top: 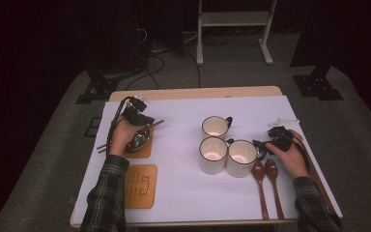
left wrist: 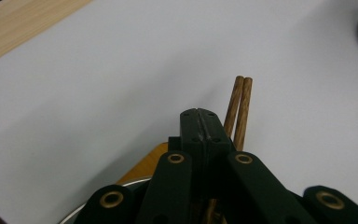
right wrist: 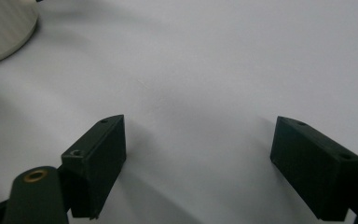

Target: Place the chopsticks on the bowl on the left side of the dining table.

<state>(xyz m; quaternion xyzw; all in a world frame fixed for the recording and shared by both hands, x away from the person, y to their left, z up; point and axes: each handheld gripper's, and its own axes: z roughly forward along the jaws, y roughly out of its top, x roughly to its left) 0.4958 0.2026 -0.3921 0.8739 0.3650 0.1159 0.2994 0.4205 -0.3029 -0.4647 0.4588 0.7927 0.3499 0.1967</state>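
The table setting looks partly laid. The pair of wooden chopsticks (top: pixel 147 129) lies across the metal bowl (top: pixel 138 139), which sits on the upper wooden coaster (top: pixel 142 151); judged from that, the chopsticks are close to placed, but the left gripper (top: pixel 139 116) has not let go. In the left gripper view its jaws stand pressed together above the bowl with the chopsticks (left wrist: pixel 238 107) poking out just beside and under them (whether the pads truly pinch the sticks or merely lie alongside is hard to tell).

A second coaster (top: pixel 140 186), nearer the person than the bowl, has nothing on it. To the right of the bowl stand three cream mugs (top: pixel 214 153), and beyond them two wooden spoons (top: pixel 266 186) lie side by side; these probably remain to be distributed.

The left hand (top: pixel 121 137) curls over the bowl's near rim, forearm angled inward. The right gripper (top: pixel 270 140) rests low beside the mugs, its jaws spread wide over bare white tabletop (right wrist: pixel 205 70), holding nothing.
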